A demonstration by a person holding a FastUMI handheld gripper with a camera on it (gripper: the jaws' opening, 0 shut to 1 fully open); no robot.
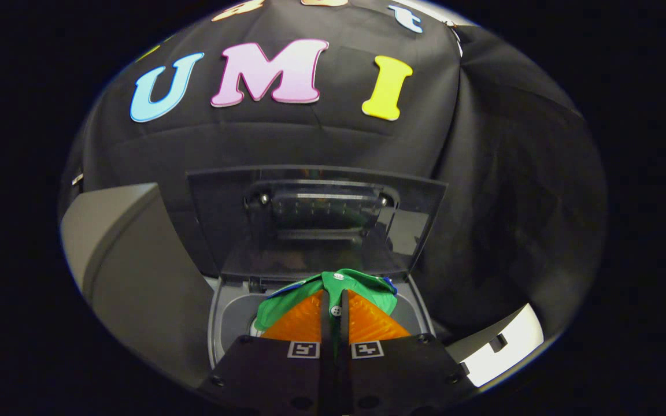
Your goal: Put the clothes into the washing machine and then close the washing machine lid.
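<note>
A green garment (367,289) with a blue patch and a small white button is pinched in my gripper (336,294), whose fingers are shut on it. The cloth drapes over both fingertips and hangs just above the grey top opening of the washing machine (230,315). The machine's dark see-through lid (315,222) stands upright and open right behind the garment, its handle recess facing me. The drum below is mostly hidden by the fingers and the cloth.
A grey slanted panel (119,254) rises to the left of the machine. A white surface (506,346) with a dark slot lies to the right. The booth's black cloth wall stands close behind the lid.
</note>
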